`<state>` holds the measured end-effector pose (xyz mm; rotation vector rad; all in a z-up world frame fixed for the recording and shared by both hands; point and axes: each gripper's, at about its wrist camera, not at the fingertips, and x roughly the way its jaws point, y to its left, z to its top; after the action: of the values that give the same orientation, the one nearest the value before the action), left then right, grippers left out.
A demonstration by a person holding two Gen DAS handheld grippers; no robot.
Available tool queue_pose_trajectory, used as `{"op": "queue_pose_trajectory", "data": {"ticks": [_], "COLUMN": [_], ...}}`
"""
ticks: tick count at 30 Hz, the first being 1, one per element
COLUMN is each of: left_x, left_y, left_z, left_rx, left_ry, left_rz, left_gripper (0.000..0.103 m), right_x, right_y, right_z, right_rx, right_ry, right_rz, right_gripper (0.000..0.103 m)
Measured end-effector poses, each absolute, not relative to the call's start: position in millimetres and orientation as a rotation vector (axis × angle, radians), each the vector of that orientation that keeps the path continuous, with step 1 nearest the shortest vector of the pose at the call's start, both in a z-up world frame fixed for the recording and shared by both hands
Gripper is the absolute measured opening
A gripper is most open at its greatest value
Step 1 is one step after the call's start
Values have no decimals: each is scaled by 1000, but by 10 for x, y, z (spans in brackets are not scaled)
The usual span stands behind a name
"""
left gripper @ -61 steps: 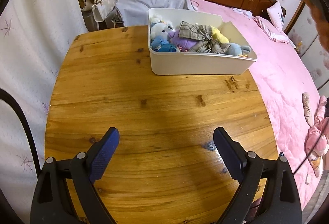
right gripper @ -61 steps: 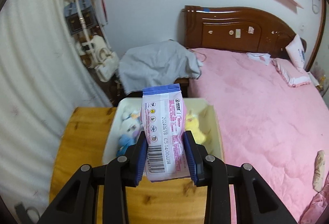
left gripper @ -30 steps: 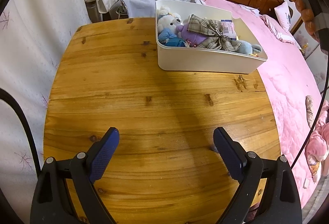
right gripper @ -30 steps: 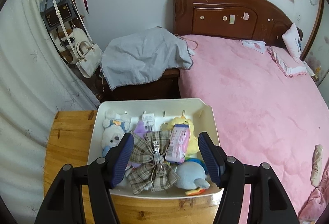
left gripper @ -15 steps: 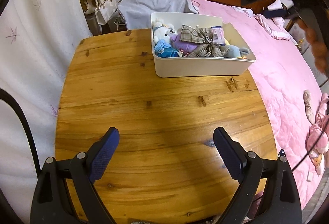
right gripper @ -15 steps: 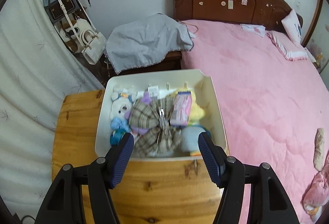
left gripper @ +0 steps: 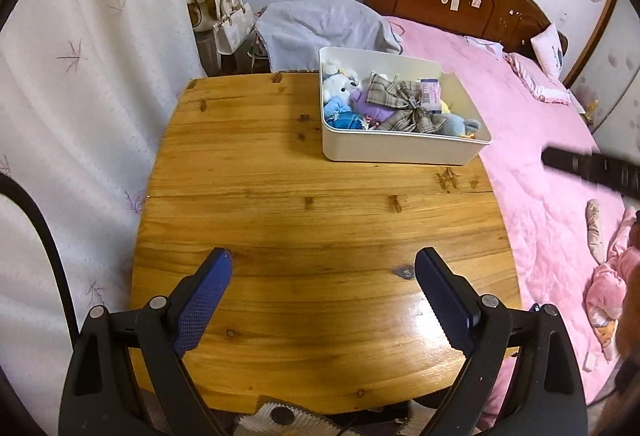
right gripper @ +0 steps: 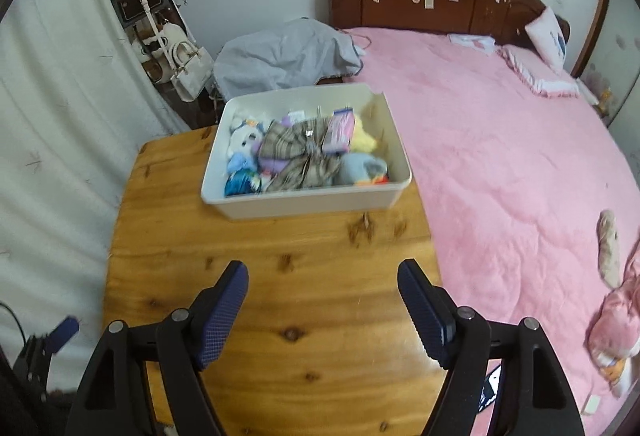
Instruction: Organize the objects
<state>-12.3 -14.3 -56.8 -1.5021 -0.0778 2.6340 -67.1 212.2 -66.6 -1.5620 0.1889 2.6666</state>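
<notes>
The left gripper (left gripper: pixel 323 286) pointed steeply down over the near part of the wooden tabletop (left gripper: pixel 280 220), its blue-padded fingers (left gripper: pixel 202 302) set wide apart with only bare wood between them. The right gripper (right gripper: pixel 322 304) tilted down at much the same angle above the tabletop's near right part, by the edge that met the pink bed (right gripper: pixel 500 163); its jaws were opening and nothing lay between them.

The white bin (left gripper: pixel 400 151) sat at the far right corner of the tabletop, its right end reaching the edge beside the bed. Inside, from left to right, lay a white plush bear (left gripper: pixel 336 85), a plaid bow (left gripper: pixel 404 103) across the middle, and a pink packet (left gripper: pixel 430 95) against the bow's right side, with a grey-blue plush (left gripper: pixel 460 123) at the near right corner.

The left wrist view alone showed a dark blurred bar (left gripper: pixel 588 167) reaching in from the right edge over the bed. The right wrist view alone showed a blue-tipped finger of the other gripper (right gripper: pixel 64 330) low at the left, beyond the tabletop's left edge, and a yellow plush (right gripper: pixel 362 139) beside the packet.
</notes>
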Motion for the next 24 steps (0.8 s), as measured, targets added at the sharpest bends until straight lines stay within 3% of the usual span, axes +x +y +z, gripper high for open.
{"op": "queue_pose_trajectory", "data": {"ticks": [13, 24], "left_x": [249, 349], "left_y": [-45, 0], "left_z": [-394, -396], "left_rx": [-1470, -1483], "left_ry": [-25, -15], "left_rz": [2636, 2648], "left_gripper": [94, 94], "right_x": [304, 640], "right_y": [2096, 2009], "right_z": [-670, -644], "right_rx": [-1548, -1488], "right_ry": [280, 275], "right_rz": [2689, 2733], "right_gripper": [81, 81]}}
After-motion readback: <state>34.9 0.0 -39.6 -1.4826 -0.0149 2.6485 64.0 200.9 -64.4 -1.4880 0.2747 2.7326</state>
